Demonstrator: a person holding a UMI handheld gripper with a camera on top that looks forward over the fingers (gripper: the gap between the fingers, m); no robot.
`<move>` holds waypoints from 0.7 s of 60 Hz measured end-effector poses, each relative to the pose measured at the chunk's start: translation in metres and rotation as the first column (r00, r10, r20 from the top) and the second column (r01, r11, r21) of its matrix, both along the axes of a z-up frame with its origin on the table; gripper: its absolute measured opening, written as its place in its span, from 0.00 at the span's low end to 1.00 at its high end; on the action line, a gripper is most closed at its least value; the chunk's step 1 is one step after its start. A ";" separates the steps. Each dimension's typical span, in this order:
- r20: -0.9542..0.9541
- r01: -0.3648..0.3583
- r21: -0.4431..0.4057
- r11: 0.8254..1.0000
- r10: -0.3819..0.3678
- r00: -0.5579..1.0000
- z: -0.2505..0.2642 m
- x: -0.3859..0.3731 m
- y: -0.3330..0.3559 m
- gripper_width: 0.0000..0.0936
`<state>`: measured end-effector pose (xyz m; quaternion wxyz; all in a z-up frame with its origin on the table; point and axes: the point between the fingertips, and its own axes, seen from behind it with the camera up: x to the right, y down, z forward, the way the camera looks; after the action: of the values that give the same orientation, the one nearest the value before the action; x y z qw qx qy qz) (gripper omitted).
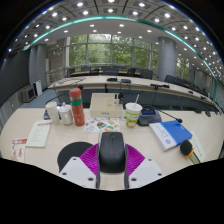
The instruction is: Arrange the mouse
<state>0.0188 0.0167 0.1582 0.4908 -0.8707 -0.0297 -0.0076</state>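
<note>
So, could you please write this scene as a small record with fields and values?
setting: office room with long desks
surface: light table
gripper: fingers at both sides of the mouse, pink pads against it
mouse: black, between the fingers, on a round black mouse mat
beyond the mouse: red bottle, paper cup with green band, leaflets
beside the cup: blue notebook
near the bottle: papers

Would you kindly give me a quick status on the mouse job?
Fingers closed on the black mouse, pads against both sides. Mouse held above the desk. Green cup and red bottle beyond, not blocking.
</note>
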 end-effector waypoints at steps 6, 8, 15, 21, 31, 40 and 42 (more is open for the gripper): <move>-0.018 -0.053 -0.041 0.998 0.052 0.998 -0.036 -0.059 0.018 0.33; -0.023 -0.068 -0.061 0.996 0.067 0.998 -0.049 -0.075 0.024 0.33; -0.022 -0.100 -0.116 0.988 0.098 0.995 -0.097 -0.115 0.041 0.33; -0.021 -0.104 -0.157 0.982 0.102 0.995 -0.131 -0.132 0.047 0.33; -0.033 -0.085 -0.222 0.971 0.080 0.996 -0.167 -0.137 0.047 0.47; -0.032 -0.093 -0.228 0.969 0.088 0.996 -0.159 -0.138 0.038 0.93; -0.013 -0.089 -0.225 0.970 0.088 0.996 -0.154 -0.135 0.035 0.88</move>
<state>-0.1163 0.0513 0.0045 0.3888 -0.9186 -0.0685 0.0191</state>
